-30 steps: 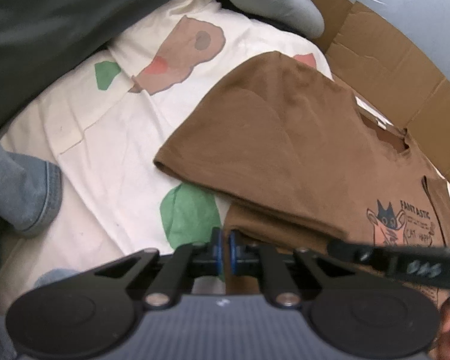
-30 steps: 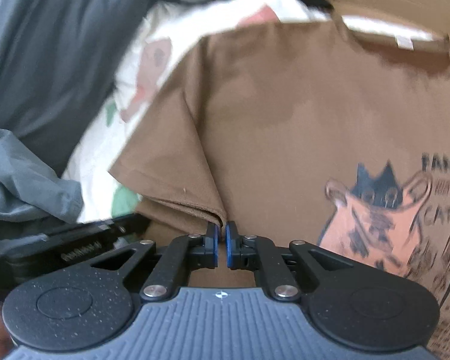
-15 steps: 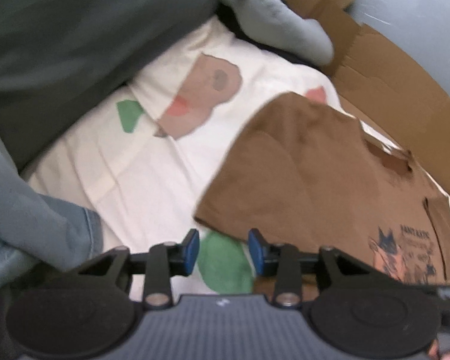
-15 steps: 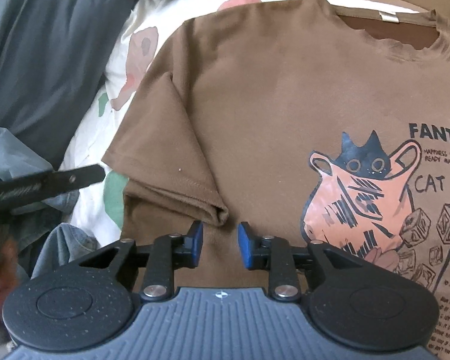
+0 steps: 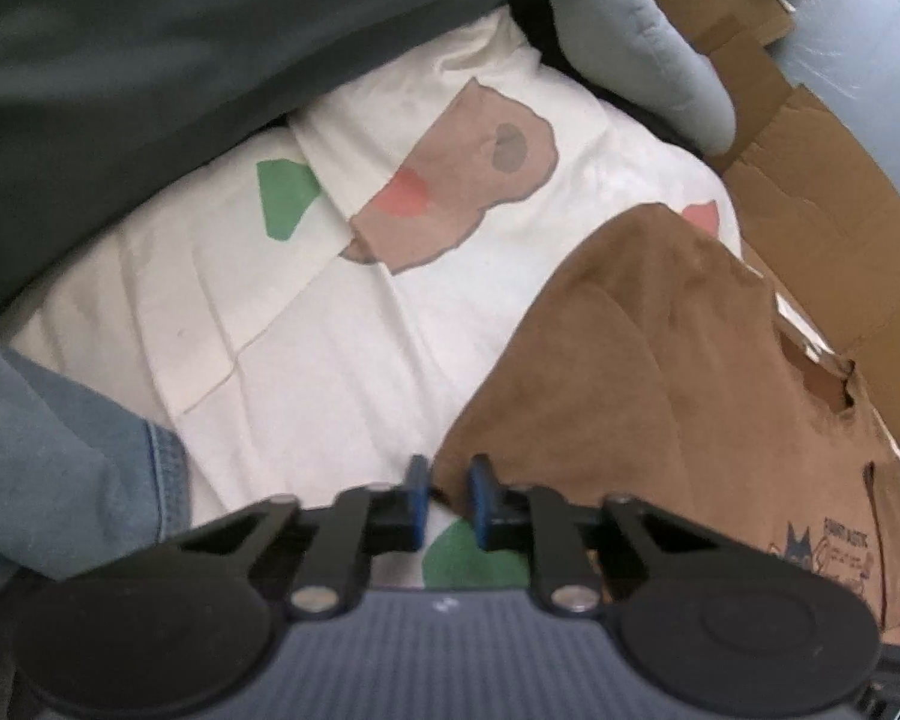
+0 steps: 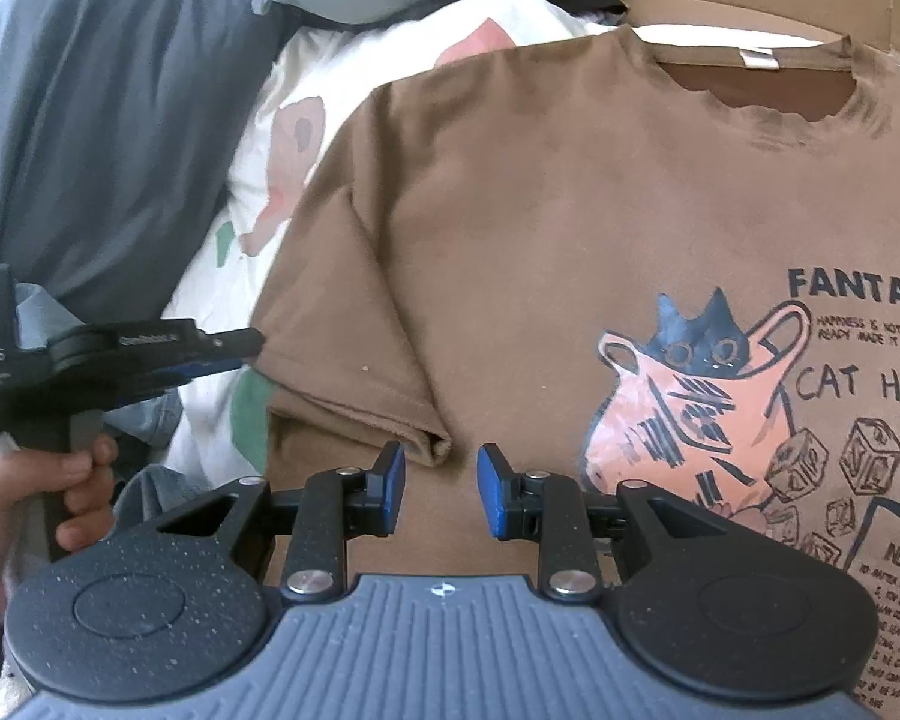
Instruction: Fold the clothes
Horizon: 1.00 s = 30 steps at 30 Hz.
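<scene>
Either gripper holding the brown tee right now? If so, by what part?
Neither. The right gripper is open, just short of the brown tee sleeve hem. The left gripper is open around the sleeve corner, not clamped.

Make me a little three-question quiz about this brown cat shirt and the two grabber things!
1. True or false: the right gripper has its jaws open.
2. What animal peeks out of the pot printed on the brown shirt?
A) dog B) cat C) bird
3. Fill in: the left gripper has its jaws at the edge of the shirt's ____.

Key: 1 true. 2 B. 3 sleeve.
</scene>
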Each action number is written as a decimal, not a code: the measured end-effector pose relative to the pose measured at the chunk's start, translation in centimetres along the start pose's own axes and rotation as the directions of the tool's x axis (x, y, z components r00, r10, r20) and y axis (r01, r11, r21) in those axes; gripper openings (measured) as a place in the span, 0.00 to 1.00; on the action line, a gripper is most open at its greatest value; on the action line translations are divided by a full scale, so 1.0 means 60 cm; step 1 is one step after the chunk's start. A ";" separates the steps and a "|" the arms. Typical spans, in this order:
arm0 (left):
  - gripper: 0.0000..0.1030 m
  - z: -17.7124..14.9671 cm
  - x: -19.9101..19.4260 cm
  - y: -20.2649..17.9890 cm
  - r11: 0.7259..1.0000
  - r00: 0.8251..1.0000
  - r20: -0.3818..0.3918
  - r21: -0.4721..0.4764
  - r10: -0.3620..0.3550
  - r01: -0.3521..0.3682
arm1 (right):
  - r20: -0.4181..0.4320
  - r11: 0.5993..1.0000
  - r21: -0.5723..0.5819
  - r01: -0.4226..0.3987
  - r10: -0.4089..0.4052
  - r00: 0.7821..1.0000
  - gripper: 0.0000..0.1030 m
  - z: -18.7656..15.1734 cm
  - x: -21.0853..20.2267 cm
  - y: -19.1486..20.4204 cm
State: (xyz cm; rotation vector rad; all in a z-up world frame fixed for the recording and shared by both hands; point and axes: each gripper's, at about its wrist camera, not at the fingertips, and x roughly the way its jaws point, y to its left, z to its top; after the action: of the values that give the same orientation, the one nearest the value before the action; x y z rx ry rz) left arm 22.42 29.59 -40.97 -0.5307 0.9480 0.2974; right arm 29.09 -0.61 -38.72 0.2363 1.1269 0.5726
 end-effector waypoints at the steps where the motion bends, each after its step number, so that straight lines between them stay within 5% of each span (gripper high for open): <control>1: 0.04 0.001 -0.001 0.002 1.000 1.000 -0.002 -0.007 -0.006 0.006 | 0.001 1.000 -0.004 -0.006 0.006 1.000 0.28 0.001 0.000 0.001; 13: 0.02 0.021 -0.062 -0.047 0.995 0.996 0.019 0.054 -0.091 0.090 | 0.040 0.995 -0.071 -0.068 0.071 0.997 0.29 0.016 0.000 0.029; 16: 0.02 0.032 -0.079 -0.069 0.990 0.992 0.018 0.074 -0.123 0.121 | 0.065 0.993 -0.082 -0.088 0.094 0.994 0.41 0.024 0.003 0.040; 21: 0.02 0.047 -0.091 -0.099 0.984 0.992 0.015 0.127 -0.126 0.124 | 0.094 0.986 -0.100 -0.133 0.143 0.985 0.42 0.041 0.001 0.059; 30: 0.02 0.058 -0.098 -0.130 0.972 0.976 -0.014 0.090 -0.216 0.217 | 0.131 0.972 -0.175 -0.157 0.181 0.975 0.43 0.071 -0.002 0.090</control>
State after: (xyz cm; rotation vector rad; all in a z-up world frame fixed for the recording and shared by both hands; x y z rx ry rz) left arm 25.19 24.96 -32.14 -0.5459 0.8946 0.0561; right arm 31.23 4.26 -34.33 0.2303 0.9175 0.7839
